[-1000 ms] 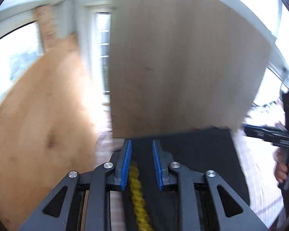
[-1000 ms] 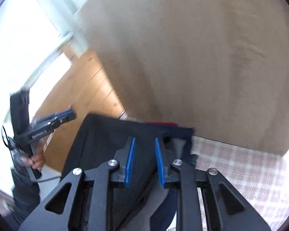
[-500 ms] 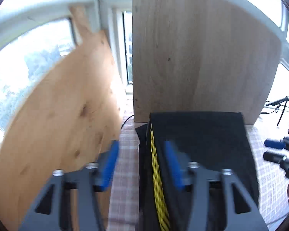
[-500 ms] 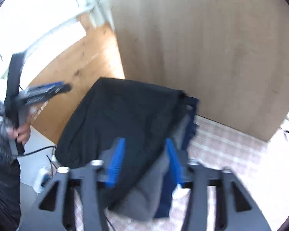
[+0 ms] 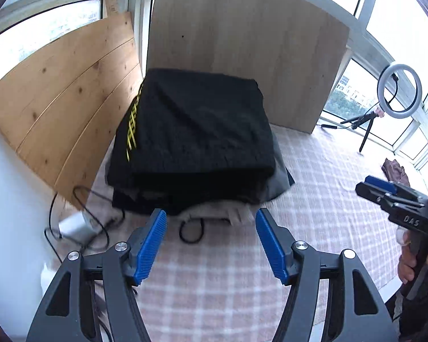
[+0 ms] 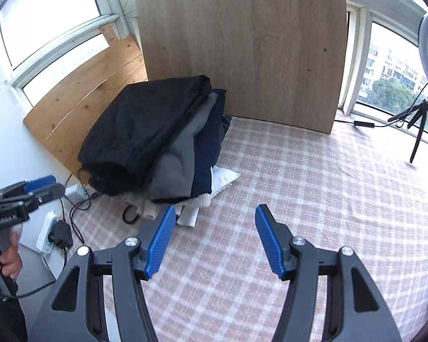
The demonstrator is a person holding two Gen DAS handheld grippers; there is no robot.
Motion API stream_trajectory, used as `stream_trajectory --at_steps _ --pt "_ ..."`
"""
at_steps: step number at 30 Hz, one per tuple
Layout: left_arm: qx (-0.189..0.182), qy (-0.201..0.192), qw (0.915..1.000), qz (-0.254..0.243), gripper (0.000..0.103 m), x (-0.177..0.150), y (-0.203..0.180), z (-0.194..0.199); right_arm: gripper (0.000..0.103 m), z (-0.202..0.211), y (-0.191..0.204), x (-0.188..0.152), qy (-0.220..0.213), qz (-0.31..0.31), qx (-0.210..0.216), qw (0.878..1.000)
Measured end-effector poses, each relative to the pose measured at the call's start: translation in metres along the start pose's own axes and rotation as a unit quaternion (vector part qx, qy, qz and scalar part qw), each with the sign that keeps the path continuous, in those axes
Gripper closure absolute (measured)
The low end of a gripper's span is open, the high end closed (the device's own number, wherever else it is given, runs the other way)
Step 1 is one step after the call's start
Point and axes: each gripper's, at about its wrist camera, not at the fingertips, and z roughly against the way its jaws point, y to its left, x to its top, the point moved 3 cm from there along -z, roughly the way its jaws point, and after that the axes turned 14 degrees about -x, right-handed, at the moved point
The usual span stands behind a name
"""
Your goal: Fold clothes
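A folded black garment (image 5: 197,122) with a yellow braided stripe (image 5: 131,126) lies on top of a pile of folded clothes (image 6: 168,148) at the back left of the checked cloth surface (image 5: 322,176). Under it lie grey, navy and white pieces. My left gripper (image 5: 211,242) is open and empty, just in front of the pile. My right gripper (image 6: 214,238) is open and empty, right of the pile and back from it. Each gripper shows in the other's view, the right one (image 5: 385,191) at the right edge, the left one (image 6: 28,192) at the left edge.
A tall wooden board (image 6: 242,48) stands behind the pile and a pine board (image 5: 62,108) leans at its left. Cables and a white power strip (image 6: 47,233) lie left of the pile. A ring light on a tripod (image 5: 396,94) stands at the far right.
Both grippers were shut on the black garment, then opened and let it go onto the pile. Both have pulled back from the pile toward me.
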Motion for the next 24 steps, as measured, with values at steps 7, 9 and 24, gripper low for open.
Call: stream_trajectory --at_steps 7,9,24 --pt "-0.010 -0.016 0.9998 0.009 0.037 -0.022 -0.054 0.012 0.043 0.047 -0.024 -0.035 -0.029 0.011 -0.021 0.999" --pt "-0.001 -0.016 0.9998 0.009 0.037 -0.029 -0.071 0.012 0.042 0.057 -0.038 -0.047 -0.026 0.013 -0.019 0.999" --pt "0.037 -0.045 0.9979 0.029 0.037 -0.106 -0.171 0.035 0.042 0.114 -0.135 -0.118 -0.026 0.027 -0.037 0.999"
